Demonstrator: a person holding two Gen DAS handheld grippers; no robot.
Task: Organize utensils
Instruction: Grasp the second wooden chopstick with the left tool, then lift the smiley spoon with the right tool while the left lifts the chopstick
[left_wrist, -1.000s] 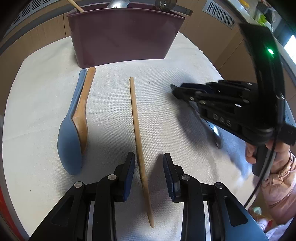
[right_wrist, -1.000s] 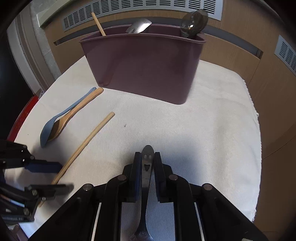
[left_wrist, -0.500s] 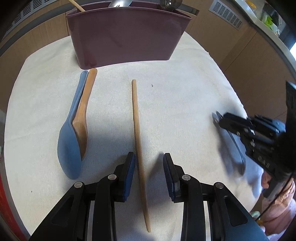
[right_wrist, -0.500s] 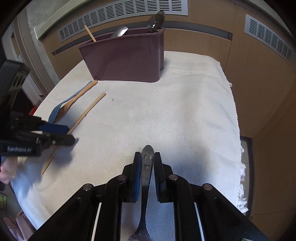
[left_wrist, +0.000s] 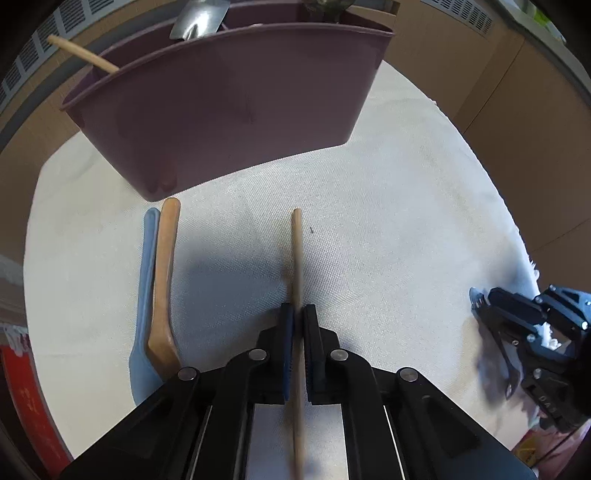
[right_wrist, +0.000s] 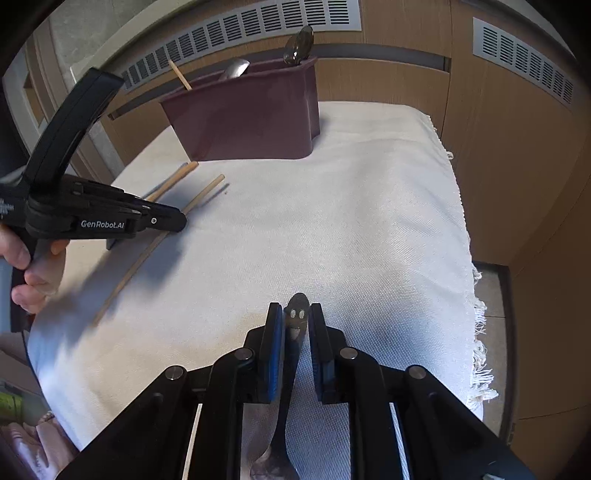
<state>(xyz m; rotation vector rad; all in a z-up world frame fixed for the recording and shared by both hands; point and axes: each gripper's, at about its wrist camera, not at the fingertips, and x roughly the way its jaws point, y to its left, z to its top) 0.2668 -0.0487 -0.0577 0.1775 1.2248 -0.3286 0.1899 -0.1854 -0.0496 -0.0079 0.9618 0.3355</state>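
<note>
My left gripper (left_wrist: 298, 314) is shut on a thin wooden stick (left_wrist: 296, 254), which points at the maroon utensil bin (left_wrist: 229, 110) just ahead. Left of the stick, a blue spoon (left_wrist: 146, 295) and a wooden spoon (left_wrist: 164, 277) lie side by side on the white cloth. My right gripper (right_wrist: 295, 314) hovers near the cloth's front right. Its jaws are opening, and a metal utensil (right_wrist: 291, 362) lies lengthwise between them with a gap showing at the pads. The right wrist view also shows the left gripper (right_wrist: 179, 221) over the stick (right_wrist: 207, 192).
The bin (right_wrist: 251, 122) holds a wooden stick (left_wrist: 85, 55), a metal utensil (left_wrist: 199, 18) and a dark spoon (right_wrist: 299, 46). The cloth's fringed edge (right_wrist: 476, 332) drops off at the right. Wood-panelled walls with vents stand behind. A hand (right_wrist: 33, 273) grips the left tool.
My left gripper has slid forward along the stick toward the bin and shut on it. The right gripper has drawn back toward the cloth's edge, and its jaws have parted around the metal utensil.
</note>
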